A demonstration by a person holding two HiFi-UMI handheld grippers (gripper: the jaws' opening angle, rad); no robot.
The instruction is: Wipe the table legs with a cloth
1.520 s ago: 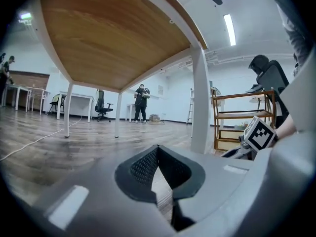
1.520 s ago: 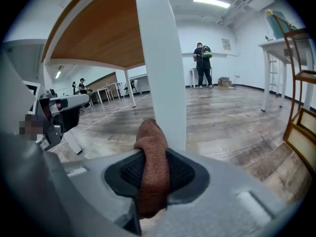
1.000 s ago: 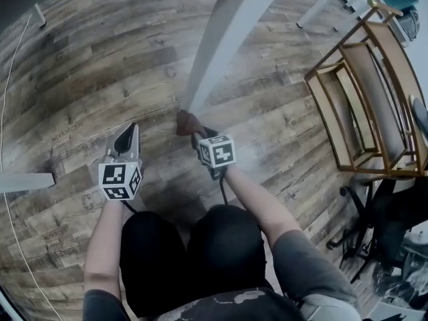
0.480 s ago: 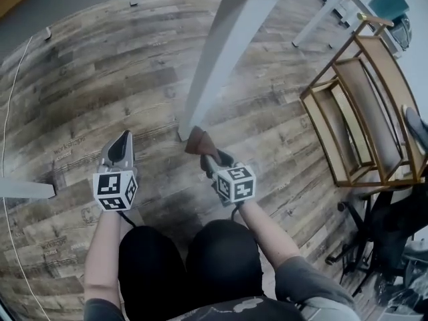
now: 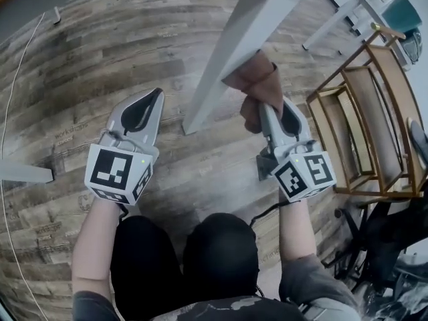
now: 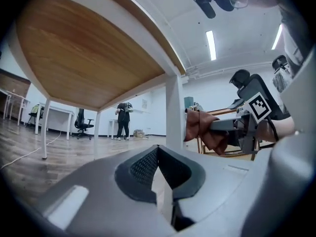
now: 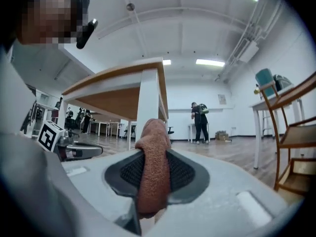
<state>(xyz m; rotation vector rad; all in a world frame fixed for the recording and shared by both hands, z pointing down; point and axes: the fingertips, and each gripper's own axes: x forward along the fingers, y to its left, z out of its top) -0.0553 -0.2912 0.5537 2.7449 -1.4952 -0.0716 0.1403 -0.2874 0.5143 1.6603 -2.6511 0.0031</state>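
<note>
Rust-brown cloth is clamped in the right gripper, while the left gripper hangs to the other side of the leg, jaws together on nothing. The cloth now presses against the white table leg high up near the tabletop, having climbed from the leg's foot by the wood floor a second ago. That stroke probably finishes this face; the leg's other faces likely remain.

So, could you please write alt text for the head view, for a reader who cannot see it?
Seen from above, the right gripper holds a brown terry cloth against a white square table leg, partway up from the wood-plank floor. The left gripper hovers empty to the leg's left, and a wooden slatted rack stands at right.
</note>
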